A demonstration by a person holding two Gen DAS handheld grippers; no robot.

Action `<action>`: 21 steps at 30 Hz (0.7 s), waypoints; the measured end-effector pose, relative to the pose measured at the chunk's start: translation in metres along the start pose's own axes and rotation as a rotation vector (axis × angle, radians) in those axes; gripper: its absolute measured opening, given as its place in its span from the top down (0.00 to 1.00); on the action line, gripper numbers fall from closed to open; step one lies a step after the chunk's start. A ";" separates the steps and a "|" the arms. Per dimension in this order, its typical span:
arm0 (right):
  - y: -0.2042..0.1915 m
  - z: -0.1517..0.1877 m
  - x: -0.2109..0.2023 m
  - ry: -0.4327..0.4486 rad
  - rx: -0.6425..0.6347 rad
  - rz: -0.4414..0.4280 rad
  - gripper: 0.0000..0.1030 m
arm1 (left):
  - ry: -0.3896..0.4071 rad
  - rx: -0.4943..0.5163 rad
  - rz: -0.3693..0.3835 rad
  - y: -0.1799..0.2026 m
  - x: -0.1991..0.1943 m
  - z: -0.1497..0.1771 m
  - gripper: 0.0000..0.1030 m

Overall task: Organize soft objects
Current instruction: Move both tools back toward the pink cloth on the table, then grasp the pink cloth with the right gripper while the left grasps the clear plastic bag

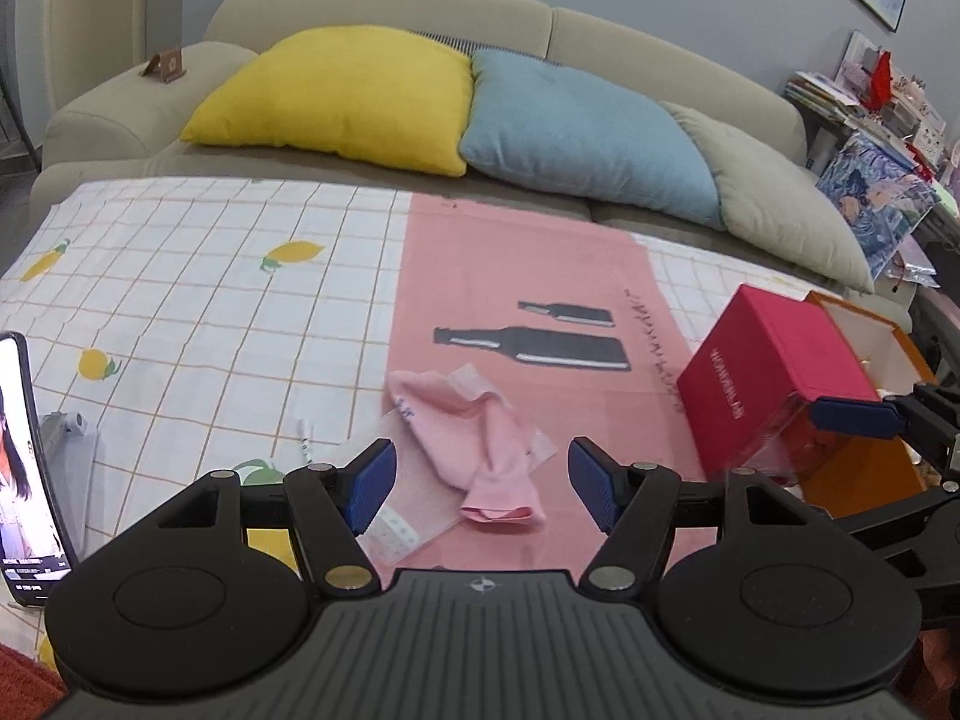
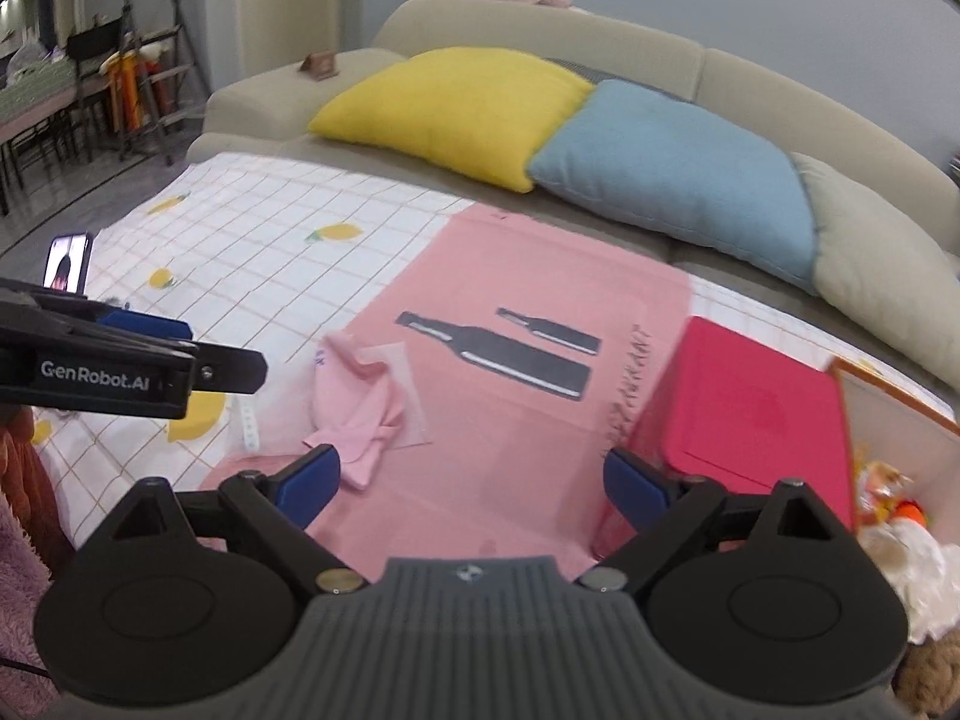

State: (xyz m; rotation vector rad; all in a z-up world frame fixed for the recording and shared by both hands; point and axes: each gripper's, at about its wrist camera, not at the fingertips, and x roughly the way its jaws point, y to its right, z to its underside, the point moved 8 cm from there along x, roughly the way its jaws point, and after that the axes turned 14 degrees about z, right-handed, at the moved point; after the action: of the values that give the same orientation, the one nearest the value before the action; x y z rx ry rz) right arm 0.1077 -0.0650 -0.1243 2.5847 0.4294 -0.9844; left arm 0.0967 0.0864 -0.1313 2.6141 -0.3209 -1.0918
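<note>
A big beige sofa (image 1: pixel 384 6) stands past the far edge of the tabletop (image 1: pixel 180 276), with a yellow pillow (image 1: pixel 336 90), a blue pillow (image 1: pixel 582 126) and a grey-green pillow (image 1: pixel 780 204) leaning on it. The tabletop wears a white cloth with lemons, and a pink mat (image 1: pixel 510 276) with two black bottle shapes lies across its middle. A red box (image 1: pixel 774 360) sits tipped at the right edge, leaning at an orange box (image 1: pixel 864 468) beside it. A phone (image 1: pixel 24 468) stands up at the left edge. The soft thing to tidy is a small pink cloth (image 1: pixel 480 450), crumpled on the pink mat close to the near edge, partly on top of a clear plastic bag (image 1: pixel 408 516). The left claw (image 1: pixel 480 480) hangs just over the cloth with its two fingers wide apart, one on each side, not pressing it. The right claw (image 2: pixel 474 486) is also spread wide with nothing in it; the cloth lies by its left finger. This looks like the reach-in step, before any pick-up. Next, the left claw likely needs to go down and pinch the bunched middle of the cloth, without catching the bag under it.
</note>
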 end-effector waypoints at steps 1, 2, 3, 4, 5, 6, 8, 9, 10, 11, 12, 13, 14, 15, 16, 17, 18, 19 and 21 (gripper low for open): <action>-0.004 -0.001 0.004 -0.002 -0.009 -0.004 0.11 | -0.009 -0.005 -0.003 -0.004 0.003 0.001 0.25; -0.007 -0.001 0.007 -0.006 -0.018 -0.009 0.11 | -0.016 -0.011 -0.004 -0.007 0.006 0.001 0.25; -0.010 -0.002 0.011 -0.009 -0.025 -0.015 0.15 | -0.022 -0.021 -0.002 -0.011 0.009 0.002 0.25; -0.013 -0.003 0.013 -0.010 -0.033 -0.022 0.17 | -0.032 -0.035 -0.001 -0.016 0.013 0.003 0.25; -0.017 -0.003 0.017 -0.015 -0.043 -0.034 0.22 | -0.042 -0.050 -0.007 -0.020 0.016 0.004 0.25; -0.020 -0.004 0.021 -0.023 -0.055 -0.043 0.22 | -0.042 -0.066 -0.021 -0.026 0.017 0.004 0.25; -0.027 -0.005 0.029 -0.034 -0.063 -0.048 0.22 | -0.048 -0.098 -0.043 -0.036 0.020 0.006 0.22; -0.029 -0.006 0.034 -0.038 -0.063 -0.053 0.22 | -0.056 -0.112 -0.052 -0.041 0.022 0.008 0.22; -0.032 -0.007 0.038 -0.043 -0.063 -0.057 0.22 | -0.064 -0.123 -0.064 -0.046 0.025 0.011 0.22; -0.035 -0.007 0.043 -0.049 -0.065 -0.061 0.22 | -0.075 -0.131 -0.078 -0.052 0.027 0.013 0.22; -0.039 -0.008 0.048 -0.052 -0.068 -0.066 0.22 | -0.081 -0.137 -0.088 -0.056 0.030 0.014 0.22; -0.043 -0.009 0.052 -0.055 -0.073 -0.076 0.22 | -0.081 -0.141 -0.093 -0.059 0.032 0.014 0.22; -0.048 -0.010 0.056 -0.055 -0.081 -0.088 0.22 | -0.081 -0.142 -0.096 -0.062 0.034 0.014 0.22; -0.053 -0.010 0.060 -0.055 -0.090 -0.097 0.22 | -0.081 -0.139 -0.094 -0.064 0.037 0.013 0.22; -0.059 -0.011 0.064 -0.054 -0.101 -0.109 0.22 | -0.081 -0.127 -0.090 -0.065 0.040 0.013 0.22; -0.065 -0.012 0.068 -0.051 -0.114 -0.123 0.22 | -0.084 -0.107 -0.090 -0.067 0.044 0.013 0.22; -0.072 -0.013 0.072 -0.046 -0.132 -0.138 0.24 | -0.092 -0.086 -0.098 -0.068 0.049 0.013 0.25; -0.079 -0.013 0.076 -0.043 -0.152 -0.144 0.26 | -0.100 -0.075 -0.112 -0.071 0.054 0.013 0.27; -0.089 -0.011 0.087 -0.049 -0.196 -0.147 0.30 | -0.107 -0.092 -0.099 -0.077 0.060 0.015 0.27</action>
State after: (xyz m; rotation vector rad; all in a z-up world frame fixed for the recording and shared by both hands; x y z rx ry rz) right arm 0.1411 0.0333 -0.1946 2.3763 0.6753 -0.9974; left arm 0.1345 0.1367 -0.2073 2.5192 -0.1610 -1.2510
